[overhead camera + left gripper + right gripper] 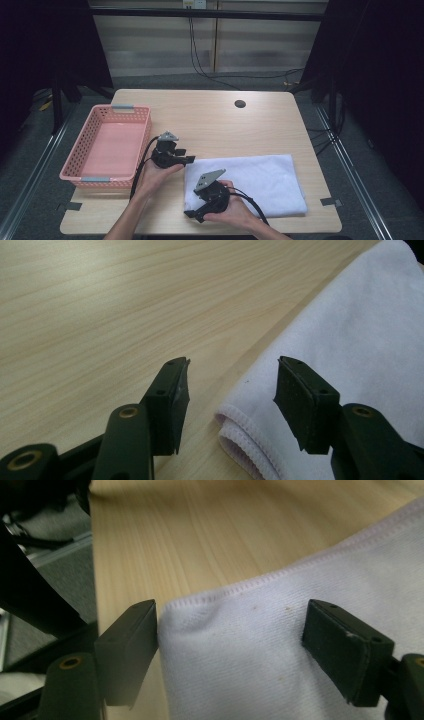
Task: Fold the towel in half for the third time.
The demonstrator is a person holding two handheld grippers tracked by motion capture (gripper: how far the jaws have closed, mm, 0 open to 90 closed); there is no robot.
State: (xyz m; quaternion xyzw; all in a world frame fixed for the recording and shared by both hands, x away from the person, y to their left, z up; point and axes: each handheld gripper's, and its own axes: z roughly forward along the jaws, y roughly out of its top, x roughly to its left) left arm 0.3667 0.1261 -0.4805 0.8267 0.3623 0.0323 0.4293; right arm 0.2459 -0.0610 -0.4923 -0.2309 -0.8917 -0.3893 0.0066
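From up top I've got the white towel [250, 182] folded into a long rectangle on the near right part of the table [210, 117], with the pink basket [82, 150] sitting at the left edge, well apart from it. The left hand-held gripper [191, 159] is right at the towel's far-left corner, pointing toward it, and the right hand-held gripper [191, 215] is down at the near-left corner, its hand resting over the cloth. Over on the left gripper view, the left hand-held gripper [232, 390] has its jaws apart with nothing pinched: one jaw is over bare wood, the other over the cloth, and the towel [350, 350] shows its stitched, layered corner poking in between them, lying flat on the table [100, 305]. On the right gripper view, the right hand-held gripper [230, 640] is spread wide too, not clamped on anything. The towel [260, 655] corner sits in the gap, its hemmed edge running across, and the left-side jaw in that picture is right up against the cloth's edge, though I can't tell if it actually touches. Table [200, 535] wood beyond, a bit of floor off the side.
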